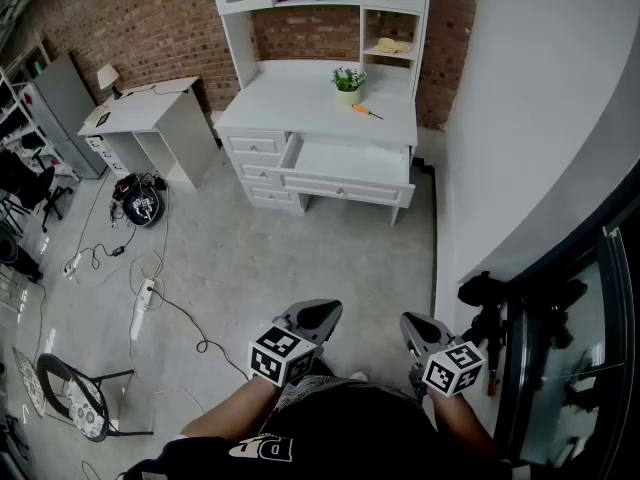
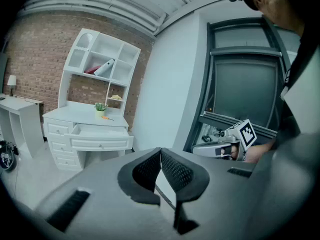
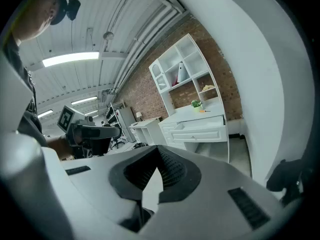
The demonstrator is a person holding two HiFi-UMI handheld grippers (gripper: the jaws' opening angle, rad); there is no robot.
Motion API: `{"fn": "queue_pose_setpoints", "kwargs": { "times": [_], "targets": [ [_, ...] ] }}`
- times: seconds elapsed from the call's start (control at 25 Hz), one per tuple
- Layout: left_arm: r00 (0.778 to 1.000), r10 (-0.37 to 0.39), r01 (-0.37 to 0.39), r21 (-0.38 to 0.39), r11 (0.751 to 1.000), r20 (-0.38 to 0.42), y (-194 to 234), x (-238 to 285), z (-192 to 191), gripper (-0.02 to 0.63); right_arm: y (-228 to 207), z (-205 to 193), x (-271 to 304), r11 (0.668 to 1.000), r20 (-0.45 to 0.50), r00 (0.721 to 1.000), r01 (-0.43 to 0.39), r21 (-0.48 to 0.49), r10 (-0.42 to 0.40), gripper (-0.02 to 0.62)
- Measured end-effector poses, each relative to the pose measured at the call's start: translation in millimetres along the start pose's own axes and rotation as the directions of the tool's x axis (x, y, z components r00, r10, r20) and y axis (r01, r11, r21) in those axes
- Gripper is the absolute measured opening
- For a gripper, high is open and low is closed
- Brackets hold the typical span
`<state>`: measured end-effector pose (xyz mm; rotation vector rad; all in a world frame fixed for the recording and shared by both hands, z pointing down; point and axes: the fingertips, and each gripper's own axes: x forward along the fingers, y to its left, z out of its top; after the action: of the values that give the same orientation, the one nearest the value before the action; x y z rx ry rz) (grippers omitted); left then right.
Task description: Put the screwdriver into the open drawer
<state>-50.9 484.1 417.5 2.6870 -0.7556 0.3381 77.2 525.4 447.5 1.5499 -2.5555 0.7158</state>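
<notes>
Both tools are held low here, left tool [image 1: 316, 315] and right tool [image 1: 418, 330], and each one's own view shows its jaws pinched together at the tips with nothing between them. The screwdriver [image 1: 366, 112] lies well ahead of both tools on the white worktop [image 1: 290, 93], just beside the potted plant [image 1: 347, 83], with the open drawer [image 1: 345, 188] jutting toward the tools. Only my head view looks down into that drawer's white inside; the gripper views catch just its front.

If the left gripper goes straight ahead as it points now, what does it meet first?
Probably the white wall right of the desk; the way there looks free, though depth is unclear.
</notes>
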Motion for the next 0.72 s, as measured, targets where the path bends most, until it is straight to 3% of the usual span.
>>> {"fn": "queue_pose_setpoints", "kwargs": {
  "times": [0.72],
  "targets": [
    [1.0,0.01,-0.01,-0.001,1.0,-0.02,-11.9,2.3,-5.8,0.018,-8.4,1.7,-14.4,0.999,0.01,1.0,-0.013,0.032,0.012,0.006]
  ]
}}
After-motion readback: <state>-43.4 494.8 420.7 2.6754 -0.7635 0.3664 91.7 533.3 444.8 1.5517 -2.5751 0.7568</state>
